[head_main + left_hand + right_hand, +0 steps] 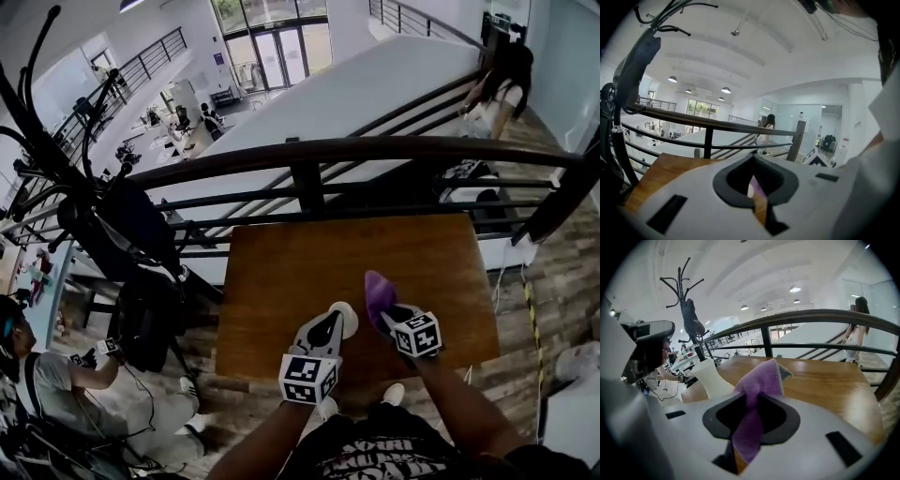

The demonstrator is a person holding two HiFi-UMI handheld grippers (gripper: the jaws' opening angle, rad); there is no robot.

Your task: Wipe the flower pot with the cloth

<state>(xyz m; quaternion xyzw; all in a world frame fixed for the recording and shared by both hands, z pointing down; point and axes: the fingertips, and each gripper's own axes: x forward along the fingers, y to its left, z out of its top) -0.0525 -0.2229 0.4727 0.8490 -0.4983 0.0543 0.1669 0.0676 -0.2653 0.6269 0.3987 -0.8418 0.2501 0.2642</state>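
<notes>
**Operator:** What's in front of me?

**Describer:** A brown wooden table fills the middle of the head view. Its far edge sits against a dark railing. A black coat stand rises at your left.

**Operator:** Where are my hands?

**Describer:** Both are low over the table's near edge, close together. Your left gripper has its jaws drawn almost together on the white flower pot. In the left gripper view only a thin white sliver of the pot shows between them.

**Operator:** So where is the pot exactly?

**Describer:** At the tip of that gripper, just left of the cloth. In the right gripper view it flares wider toward the top. I cannot tell whether pot and cloth touch.

**Operator:** And the right hand?

**Describer:** Your right gripper is clamped on the purple cloth. The cloth stands up out of the jaws in a folded peak and also trails back between them toward the camera.
</notes>
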